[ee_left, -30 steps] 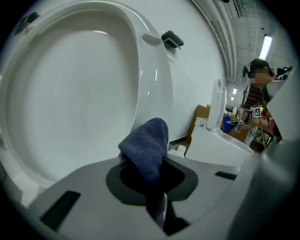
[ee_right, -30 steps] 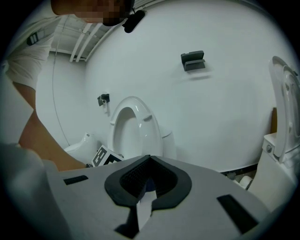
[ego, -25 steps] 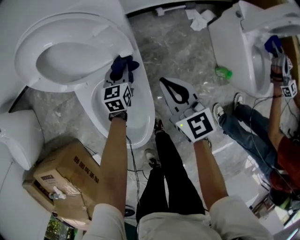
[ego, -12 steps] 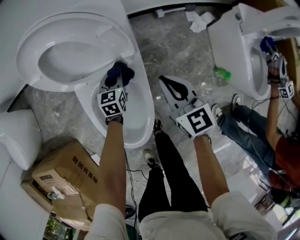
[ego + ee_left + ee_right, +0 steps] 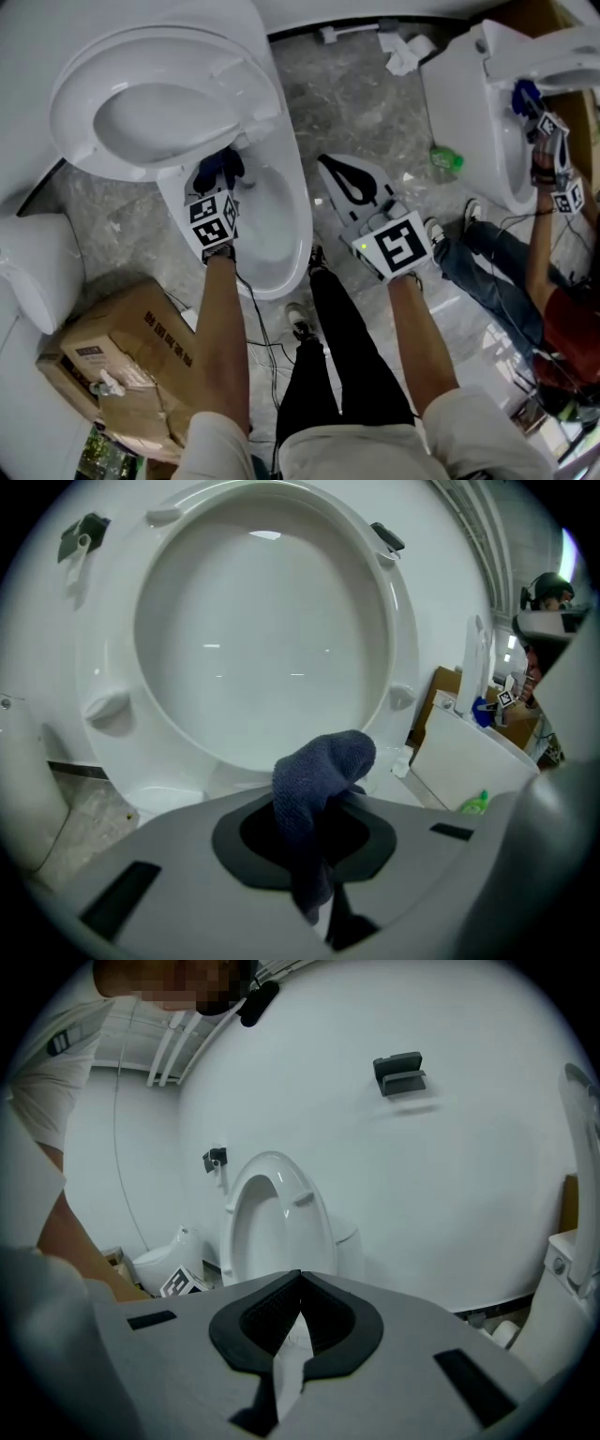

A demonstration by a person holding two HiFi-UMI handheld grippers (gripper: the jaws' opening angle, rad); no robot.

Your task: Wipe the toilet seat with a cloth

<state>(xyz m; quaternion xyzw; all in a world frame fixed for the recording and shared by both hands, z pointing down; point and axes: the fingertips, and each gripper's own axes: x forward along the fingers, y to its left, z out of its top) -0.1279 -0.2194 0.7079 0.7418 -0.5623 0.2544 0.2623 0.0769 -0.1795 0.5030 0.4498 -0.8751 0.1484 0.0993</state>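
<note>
Head view: left gripper [image 5: 218, 180] clamps the blue cloth [image 5: 221, 166] at ten o'clock, just below the raised toilet seat [image 5: 75, 94]. Right gripper [image 5: 327, 166] is closed and empty. Pinched loosely, the cloth could slip out when dragged hard.

The head view looks steeply down at the floor [image 5: 366, 103], with the raised seat [image 5: 159, 103] at 10 o'clock and a second toilet [image 5: 459, 94] at 2 o'clock. The left gripper view sits close under that seat and faces it — the seat fills the frame, with the second toilet at 3 o'clock. The right gripper view looks nearly level from further back — the same seat stands at centre.
</note>
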